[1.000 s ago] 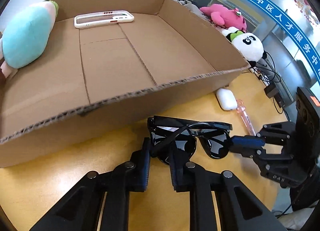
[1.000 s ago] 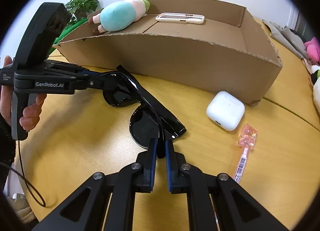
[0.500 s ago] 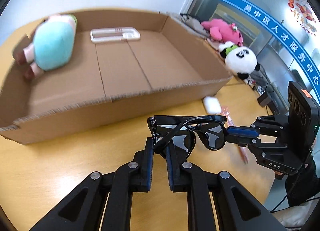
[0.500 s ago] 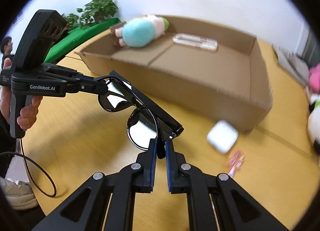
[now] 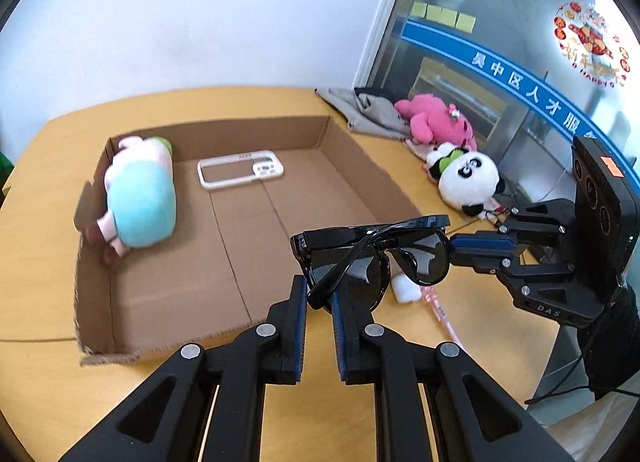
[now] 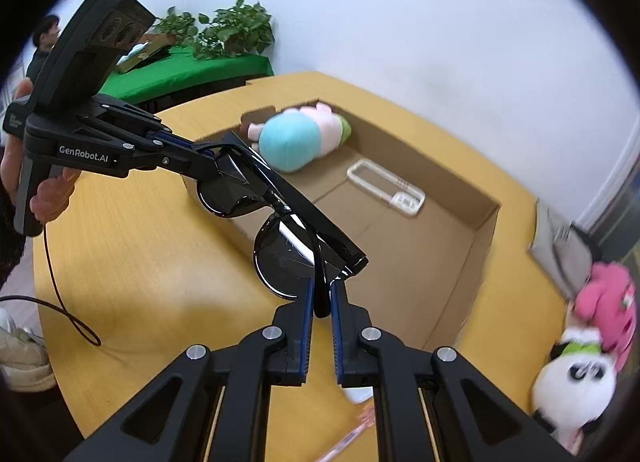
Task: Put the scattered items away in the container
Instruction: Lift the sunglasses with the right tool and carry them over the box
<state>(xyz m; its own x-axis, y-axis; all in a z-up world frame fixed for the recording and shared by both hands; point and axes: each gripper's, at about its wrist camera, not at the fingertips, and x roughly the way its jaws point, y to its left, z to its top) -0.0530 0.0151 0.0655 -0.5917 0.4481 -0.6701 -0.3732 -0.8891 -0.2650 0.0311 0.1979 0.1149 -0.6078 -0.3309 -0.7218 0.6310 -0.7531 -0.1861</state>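
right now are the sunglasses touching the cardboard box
Apart. The right wrist view shows the sunglasses in the air, clamped by both grippers, clear of the cardboard box rim and floor.

The shallow brown cardboard box (image 6: 460, 221) sits on the round yellow wooden table (image 6: 132, 270). Inside it, at its far end, lies a teal and pink plush toy (image 6: 298, 139), and beside that a clear white-rimmed phone case (image 6: 386, 187). In the air over the box's near wall hangs a pair of glossy black sunglasses (image 6: 280, 229), pinched at one folded temple by the right gripper (image 6: 320, 300) and at the opposite lens by the left gripper (image 6: 200, 159) (a bare hand (image 6: 48, 189) grips that tool's handle). Right of the box, a pink plush (image 6: 612, 302) and a panda plush (image 6: 576, 378) lie at the table's edge.
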